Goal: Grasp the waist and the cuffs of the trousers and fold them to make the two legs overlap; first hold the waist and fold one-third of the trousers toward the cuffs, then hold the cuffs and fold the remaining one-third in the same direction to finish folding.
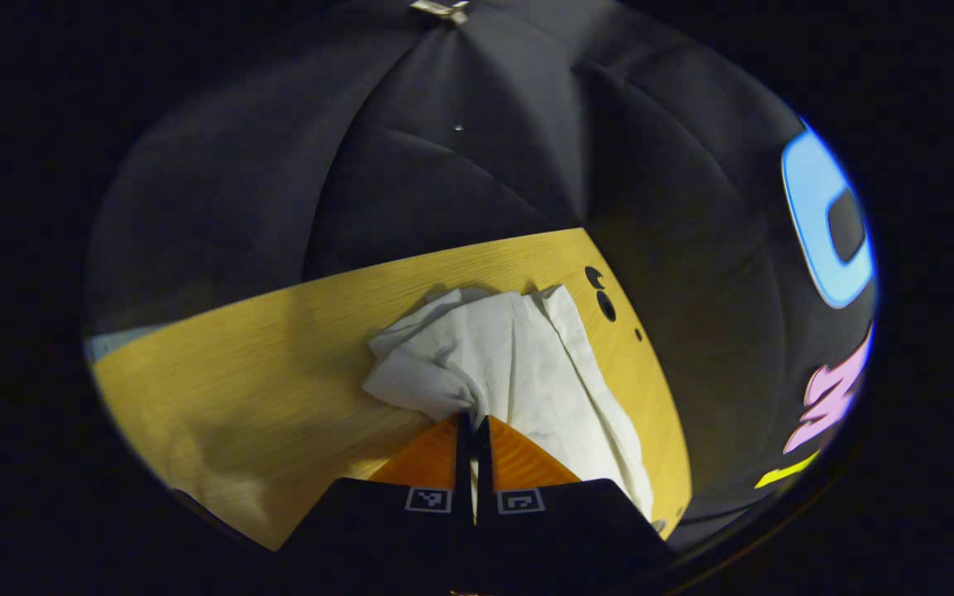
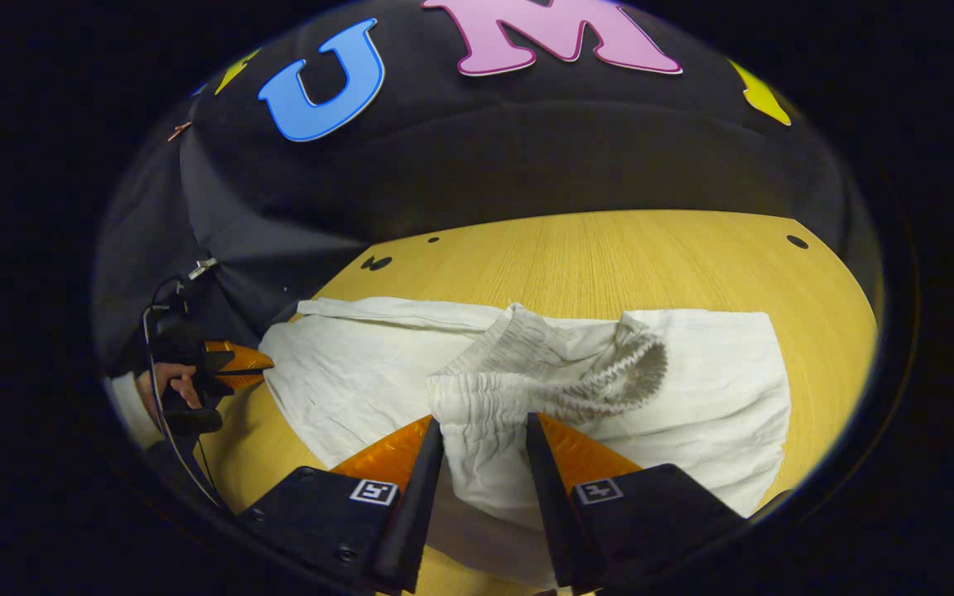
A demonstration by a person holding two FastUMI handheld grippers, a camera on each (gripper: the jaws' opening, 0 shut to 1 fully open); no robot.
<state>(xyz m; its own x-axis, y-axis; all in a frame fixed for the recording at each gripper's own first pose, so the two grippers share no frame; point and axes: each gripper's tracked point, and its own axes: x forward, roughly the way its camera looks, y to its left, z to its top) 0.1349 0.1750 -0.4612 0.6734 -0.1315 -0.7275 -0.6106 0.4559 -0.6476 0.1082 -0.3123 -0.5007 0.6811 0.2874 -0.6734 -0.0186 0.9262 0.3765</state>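
I see the wooden surface (image 2: 609, 257) with the white trousers (image 2: 344, 381) spread across it, and I take the trousers as my landmark. They look light, thin and limp, creased all over; I judge they will sag and slide on the smooth wood, so each hold should pinch a full bunch of cloth. The firmest place looks to be the elastic waist (image 2: 560, 377), gathered and ribbed, humped up at the middle of the trousers. My right tool (image 2: 484, 430) sits at the near edge of that waist, fingers partly apart with waist cloth between them; whether they press on it I cannot tell. My left tool (image 1: 473, 426) has its fingers nearly together, pinching cloth at the trousers' end. I find no readable brand or label on the trousers.
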